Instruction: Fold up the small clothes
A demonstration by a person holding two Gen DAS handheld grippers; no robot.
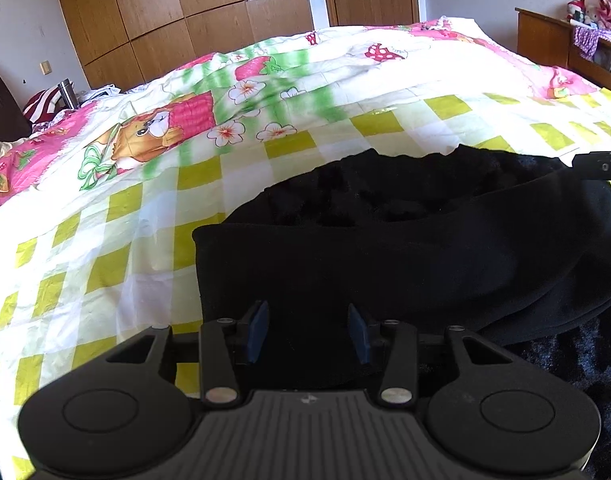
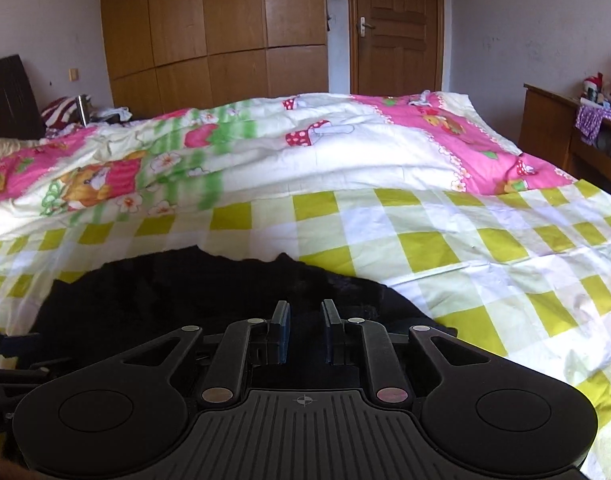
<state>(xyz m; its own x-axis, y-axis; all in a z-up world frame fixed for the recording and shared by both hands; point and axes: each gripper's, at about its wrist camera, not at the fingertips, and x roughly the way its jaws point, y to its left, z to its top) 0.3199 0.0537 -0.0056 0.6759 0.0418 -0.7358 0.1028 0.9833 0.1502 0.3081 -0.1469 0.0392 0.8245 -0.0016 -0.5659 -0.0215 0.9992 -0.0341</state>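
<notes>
On the bed (image 2: 445,248), a black garment (image 1: 385,256) is lying; the left hand-held gripper (image 1: 308,330) and right hand-held gripper (image 2: 305,330) are hovering over it, both spread, pinching nothing.

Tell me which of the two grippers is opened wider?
The left gripper: its blue pads stand far apart above the black garment. The right gripper shows a much narrower gap.

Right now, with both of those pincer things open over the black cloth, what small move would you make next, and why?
Probably lower both and pinch the near edge. The left hand-held gripper and right hand-held gripper both stand open with nothing between their pads, over the black garment, which lies loosely on the quilt. A fold needs a hold first.
</notes>
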